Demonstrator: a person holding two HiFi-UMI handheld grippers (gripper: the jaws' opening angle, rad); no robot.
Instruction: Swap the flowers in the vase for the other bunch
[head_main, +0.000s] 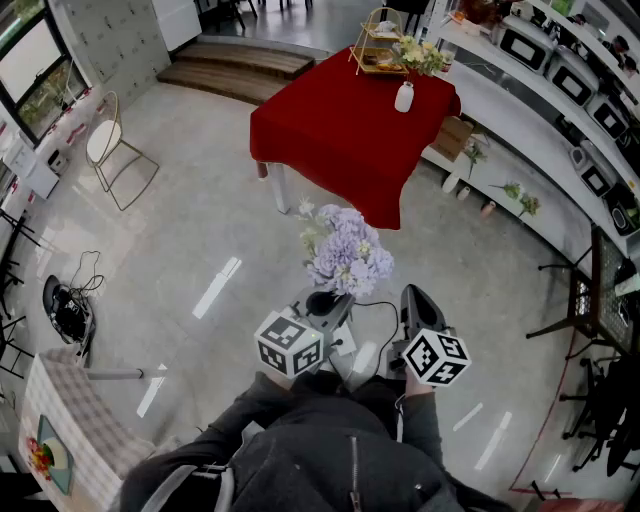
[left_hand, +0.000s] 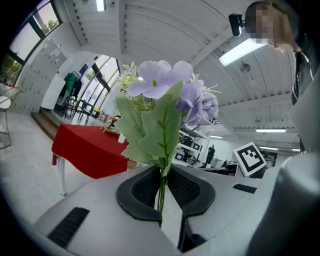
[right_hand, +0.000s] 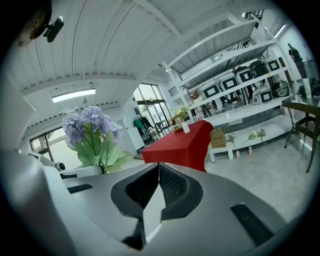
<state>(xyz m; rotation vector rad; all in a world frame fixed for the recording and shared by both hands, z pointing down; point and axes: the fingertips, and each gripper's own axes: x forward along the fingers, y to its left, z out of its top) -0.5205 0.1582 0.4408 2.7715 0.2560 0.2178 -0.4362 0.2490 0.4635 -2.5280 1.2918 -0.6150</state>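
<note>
My left gripper (left_hand: 162, 172) is shut on the thin green stems of a bunch of purple flowers (left_hand: 167, 87), which stands upright above the jaws. In the head view this bunch (head_main: 347, 250) rises from the left gripper (head_main: 326, 300) just in front of the person's body. Beside it, my right gripper (head_main: 412, 298) is shut with nothing in it, its pads together (right_hand: 159, 166). Far ahead, a white vase (head_main: 404, 97) stands on a table with a red cloth (head_main: 340, 130), with pale yellow flowers (head_main: 421, 55) near it.
A gold wire stand (head_main: 378, 45) sits at the red table's far end. White shelves with appliances (head_main: 560, 90) and small floor vases (head_main: 490, 205) run along the right. A wire chair (head_main: 110, 150) stands at the left; shiny grey floor lies between me and the table.
</note>
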